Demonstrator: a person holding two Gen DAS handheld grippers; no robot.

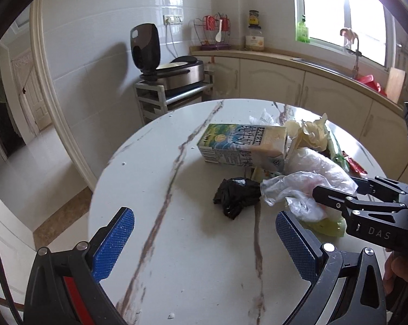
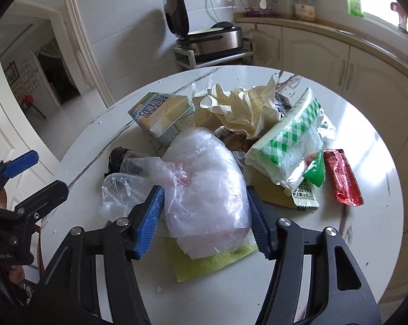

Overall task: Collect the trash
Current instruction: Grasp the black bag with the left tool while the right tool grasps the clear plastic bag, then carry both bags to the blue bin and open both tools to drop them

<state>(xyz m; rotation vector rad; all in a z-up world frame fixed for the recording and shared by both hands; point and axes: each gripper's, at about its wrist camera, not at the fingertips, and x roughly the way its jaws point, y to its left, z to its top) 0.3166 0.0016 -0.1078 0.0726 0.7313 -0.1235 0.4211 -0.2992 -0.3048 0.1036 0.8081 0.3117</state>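
Note:
A heap of trash lies on the round white marble table (image 1: 176, 257): a milk carton (image 2: 163, 113), crumpled yellow lined paper (image 2: 244, 108), a green-checked wrapper (image 2: 290, 140), a red sachet (image 2: 342, 178) and a black crumpled bag (image 1: 236, 195). Nearest me is a puffy clear plastic bag (image 2: 204, 178) resting on a yellow-green cloth (image 2: 204, 265). My right gripper (image 2: 204, 192) has its blue pads against both sides of that bag. My left gripper (image 1: 204, 214) hovers wide open over bare table just in front of the black bag, holding nothing.
An open rice cooker (image 1: 174, 73) stands on a small trolley behind the table. A kitchen counter with cabinets (image 1: 271, 81) and a sink (image 1: 320, 65) curves along the back right under the window. A doorway (image 1: 22, 103) opens at the left onto tiled floor.

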